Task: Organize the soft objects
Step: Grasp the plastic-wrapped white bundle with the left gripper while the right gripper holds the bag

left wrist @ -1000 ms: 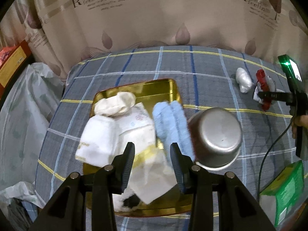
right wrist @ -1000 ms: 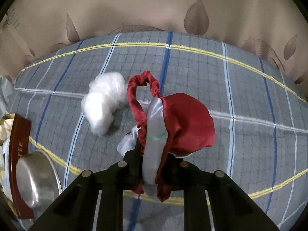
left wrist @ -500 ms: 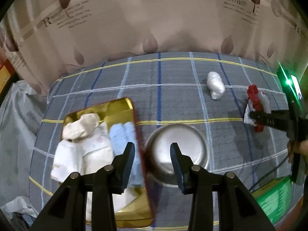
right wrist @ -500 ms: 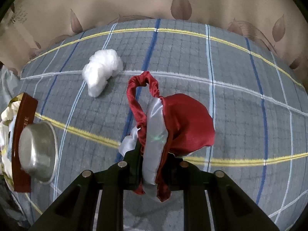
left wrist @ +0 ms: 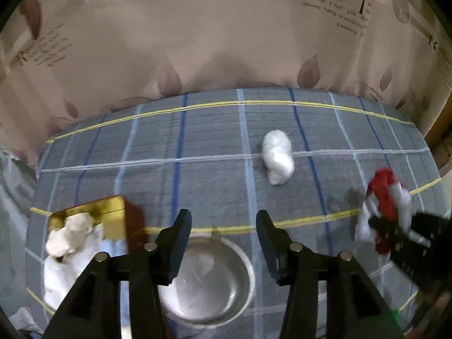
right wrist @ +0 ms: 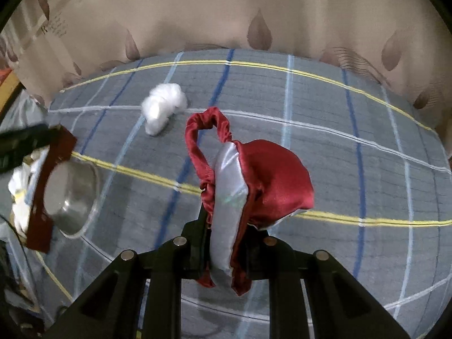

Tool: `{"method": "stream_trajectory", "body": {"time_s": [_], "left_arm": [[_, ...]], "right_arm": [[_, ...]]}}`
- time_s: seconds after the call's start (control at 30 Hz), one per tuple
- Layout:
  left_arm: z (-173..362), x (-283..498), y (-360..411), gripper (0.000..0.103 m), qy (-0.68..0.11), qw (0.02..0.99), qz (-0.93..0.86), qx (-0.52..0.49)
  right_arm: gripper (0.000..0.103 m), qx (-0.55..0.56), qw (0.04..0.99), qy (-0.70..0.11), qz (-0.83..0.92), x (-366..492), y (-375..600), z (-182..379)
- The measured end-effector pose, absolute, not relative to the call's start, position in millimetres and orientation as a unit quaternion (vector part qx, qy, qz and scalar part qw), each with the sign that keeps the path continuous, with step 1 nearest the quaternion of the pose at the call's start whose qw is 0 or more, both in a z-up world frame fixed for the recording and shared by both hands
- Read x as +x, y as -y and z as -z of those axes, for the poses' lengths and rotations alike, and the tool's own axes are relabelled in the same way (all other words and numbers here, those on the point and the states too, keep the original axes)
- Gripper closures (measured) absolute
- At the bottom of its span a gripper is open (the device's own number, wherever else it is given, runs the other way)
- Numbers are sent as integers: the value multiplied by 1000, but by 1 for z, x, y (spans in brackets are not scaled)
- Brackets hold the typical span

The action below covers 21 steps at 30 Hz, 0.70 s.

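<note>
The surface (left wrist: 214, 152) was covered with a grey cloth crossed by blue, white and yellow lines. Behind it hung a tan curtain (left wrist: 197, 42) with brown leaf shapes and dark printed words.

A round shiny metal bowl (left wrist: 214, 282) sat on the surface, open side up. Just to the left of the bowl lay a gold tray with a dark red rim (left wrist: 113, 220), and in it were white folded cloths (left wrist: 65, 271) and a cream crumpled lump (left wrist: 69, 233). A small white fluffy wad (left wrist: 278, 156) lay well beyond the bowl, toward the curtain and a little to the right. Its long side ran from the curtain end toward the near end of the surface.

The left claw (left wrist: 223, 220) hung over the far edge of the bowl. Its jaws were opening, and nothing was between them.

To the right of the bowl, the right claw (right wrist: 224, 237) was clamped tight on a red and white satin cloth hat (right wrist: 254, 180). In the right wrist view the hat stood up from the claw, with its long side running away from the claw toward the curtain. Its white band (right wrist: 226, 197) ran along the middle, its red loop (right wrist: 207, 124) pointed toward the fluffy wad, and its puffy red part bulged out to the right. In the left wrist view the hat (left wrist: 382, 200) was blurry.
</note>
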<state>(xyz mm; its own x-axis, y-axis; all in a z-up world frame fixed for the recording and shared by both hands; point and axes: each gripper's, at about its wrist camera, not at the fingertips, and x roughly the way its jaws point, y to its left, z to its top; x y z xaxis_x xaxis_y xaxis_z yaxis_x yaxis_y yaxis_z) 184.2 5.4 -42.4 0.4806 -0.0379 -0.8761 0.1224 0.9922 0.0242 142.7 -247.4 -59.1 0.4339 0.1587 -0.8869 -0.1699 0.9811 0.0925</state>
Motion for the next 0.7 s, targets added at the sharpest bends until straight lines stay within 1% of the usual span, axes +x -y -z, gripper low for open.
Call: {"method": "stream_trajectory", "body": {"time_s": [0.27,0.5,0.7], "left_arm": [[67,225,31,52,-541,837,83,21],[84,256,47,52,-545,834,86,-4],[105,280,54,52,-572,816,75,-19]], "right_arm": [[86,-3,851,-519,-77,125,276,75],[86,20,865,-497,-69,111,293,86],[86,34,869,-488,-71,107,296,93]]}}
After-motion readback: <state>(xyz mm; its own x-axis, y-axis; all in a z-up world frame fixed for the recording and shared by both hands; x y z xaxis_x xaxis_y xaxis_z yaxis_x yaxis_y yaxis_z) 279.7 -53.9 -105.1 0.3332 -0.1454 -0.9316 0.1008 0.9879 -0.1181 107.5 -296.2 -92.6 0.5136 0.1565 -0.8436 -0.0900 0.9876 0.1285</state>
